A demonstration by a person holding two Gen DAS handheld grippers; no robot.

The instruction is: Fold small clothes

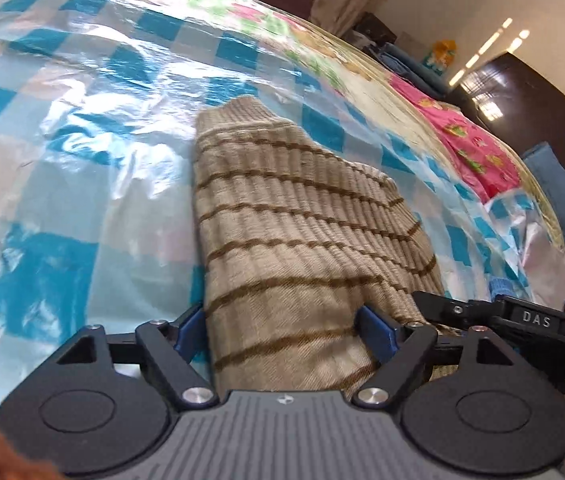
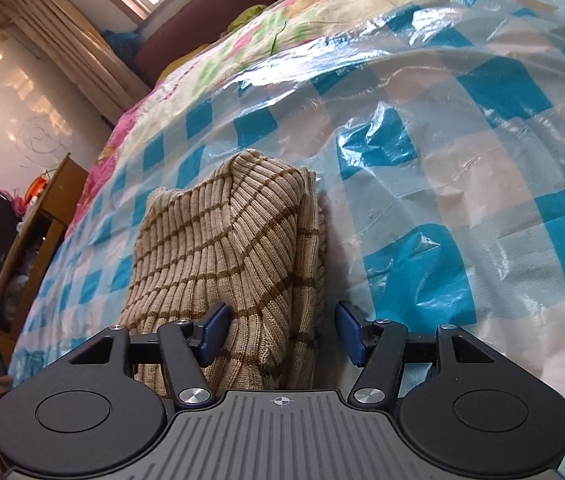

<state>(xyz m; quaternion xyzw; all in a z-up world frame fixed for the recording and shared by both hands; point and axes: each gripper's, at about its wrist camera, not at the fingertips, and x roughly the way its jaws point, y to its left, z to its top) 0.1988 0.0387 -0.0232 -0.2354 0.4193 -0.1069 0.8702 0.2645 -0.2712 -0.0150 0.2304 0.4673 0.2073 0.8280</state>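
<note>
Two grippers: both at the near edge of one ribbed beige sweater (image 1: 298, 216) with brown stripes.
Place: sweater lies on the blue-checked plastic sheet (image 1: 62, 184) over the bed.
Left gripper (image 1: 284, 330): jaws wide, cloth between the pads, not pinched.
Right gripper (image 2: 280, 332): jaws wide, straddling the sweater's right edge.
Progress: sweater already doubled into a narrow bundle, I judge; a last fold or smoothing seems left.

Ribbed knit sweater (image 1: 294, 216) lies on a glossy, crinkled plastic sheet (image 1: 82, 160).
</note>
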